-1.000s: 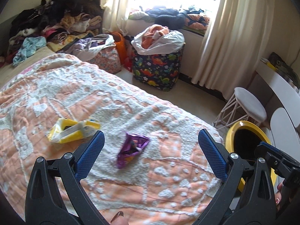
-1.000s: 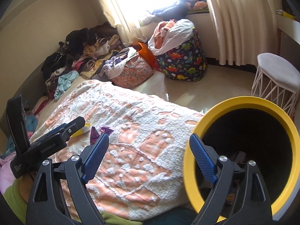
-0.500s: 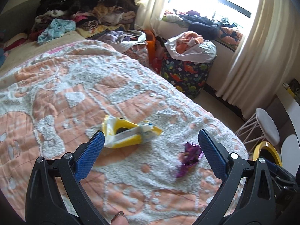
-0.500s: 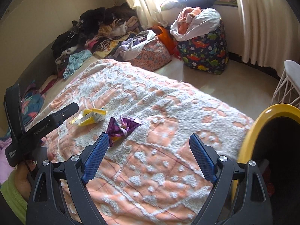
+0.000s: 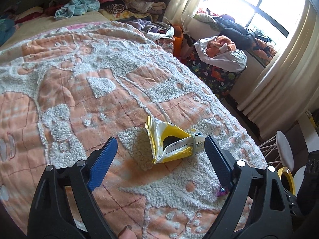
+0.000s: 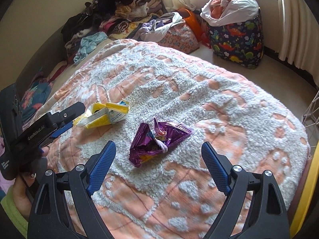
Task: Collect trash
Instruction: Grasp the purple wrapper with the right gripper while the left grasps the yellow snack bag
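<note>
Hand-held gripper on the left [image 5: 159,155] now spread wide around the yellow wrapper [image 5: 171,143], fingers either side, not touching; on the right [image 6: 158,159] likewise gaping, empty, poised just short of the purple wrapper [image 6: 157,141]. Both wrappers lying on the bed [image 6: 219,91], purple one just right of the yellow. Closed in over the last second: a second back, hung farther off with the purple wrapper between the left fingers; half a second back, yellow wrapper sliding into the left frame. Bin [image 5: 287,177], big and central in the right view a second ago, now only a yellow sliver at the edge, well right of the yellow wrapper. Probably means one wrapper per side, grasps imminent, nothing collected yet
</note>
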Demonstrator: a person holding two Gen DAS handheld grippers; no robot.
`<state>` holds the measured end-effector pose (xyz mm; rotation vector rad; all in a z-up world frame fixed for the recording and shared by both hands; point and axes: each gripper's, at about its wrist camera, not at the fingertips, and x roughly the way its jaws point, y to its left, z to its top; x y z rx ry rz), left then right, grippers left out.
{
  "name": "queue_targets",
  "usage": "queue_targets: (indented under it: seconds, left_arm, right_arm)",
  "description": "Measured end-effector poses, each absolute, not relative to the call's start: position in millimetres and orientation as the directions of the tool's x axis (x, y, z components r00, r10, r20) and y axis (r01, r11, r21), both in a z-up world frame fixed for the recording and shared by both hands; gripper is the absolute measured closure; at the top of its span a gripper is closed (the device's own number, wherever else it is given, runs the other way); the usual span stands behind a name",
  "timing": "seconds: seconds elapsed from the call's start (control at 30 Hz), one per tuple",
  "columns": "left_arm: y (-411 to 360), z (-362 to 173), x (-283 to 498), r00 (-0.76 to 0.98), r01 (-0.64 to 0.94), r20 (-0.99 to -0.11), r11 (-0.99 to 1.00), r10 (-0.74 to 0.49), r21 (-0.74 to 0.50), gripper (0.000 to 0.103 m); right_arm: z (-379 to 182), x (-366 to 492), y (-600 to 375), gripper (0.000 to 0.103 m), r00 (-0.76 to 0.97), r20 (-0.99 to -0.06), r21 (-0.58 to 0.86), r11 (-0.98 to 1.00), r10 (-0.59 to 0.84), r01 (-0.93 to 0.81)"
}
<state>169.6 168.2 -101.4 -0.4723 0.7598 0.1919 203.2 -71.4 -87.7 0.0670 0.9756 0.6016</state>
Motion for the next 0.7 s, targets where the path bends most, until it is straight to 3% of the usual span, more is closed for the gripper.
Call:
queue_targets:
  seconds: [0.2,0.43,0.6,0.7]
  left_arm:
    - [177,-116,174,0.698,-0.342,-0.713,0.848,-0.058,-0.404,0.033]
    - [179,-124,179,0.694,-0.348,-0.714,0.826,-0.09,-0.443,0.039]
    - [175,-123,184,0.695,-0.337,-0.711,0.824,-0.108,-0.455,0.053]
    - [169,-121,184,0.695,-0.321,-0.709,0.828,-0.123,-0.459,0.063]
  right_arm:
    - [-104,219,-61,0.019,0.367,-0.778,0.353,0.838,0.51,-0.416]
    - [-114,222,-63,0.052,0.37,-0.787,0.336,0.846,0.494,-0.415]
    - [-111,218,-76,0.075,0.365,-0.777,0.35,0.834,0.513,-0.427]
    - [-107,212,-81,0.076,0.368,-0.769,0.348,0.825,0.523,-0.445]
